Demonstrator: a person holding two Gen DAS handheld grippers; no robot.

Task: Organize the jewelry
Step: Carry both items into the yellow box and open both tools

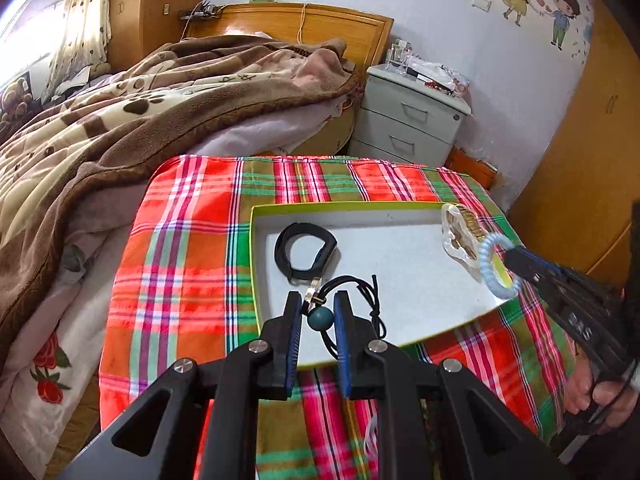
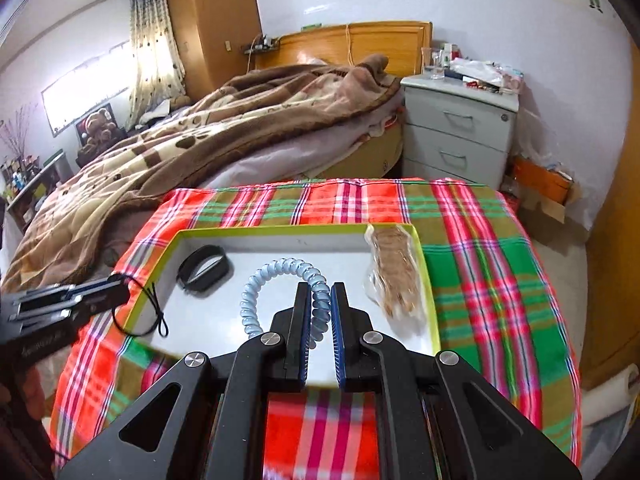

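A white tray with a yellow-green rim [image 1: 340, 205] [image 2: 280, 230] lies on the plaid cloth. My left gripper [image 1: 318, 298] [image 2: 120, 284] is shut on a black cord necklace [image 1: 372, 300] with a teal bead [image 1: 320, 317]. Its cord loop [image 2: 136, 312] dangles over the tray's near left edge. My right gripper [image 2: 320, 290] [image 1: 510, 258] is shut on a light blue spiral bracelet [image 2: 276, 272] [image 1: 494, 268], held over the tray. In the tray lie a black band [image 1: 306, 252] [image 2: 204, 268] and a clear bag of gold-coloured pieces [image 1: 460, 236] [image 2: 394, 276].
The red and green plaid cloth [image 1: 192, 248] [image 2: 480, 264] covers a small table. A bed with a brown blanket [image 1: 120, 120] runs along its left. A grey nightstand [image 1: 412, 120] stands behind it and a wooden wardrobe [image 1: 580, 160] to the right. A hand [image 1: 592, 392] holds the right gripper.
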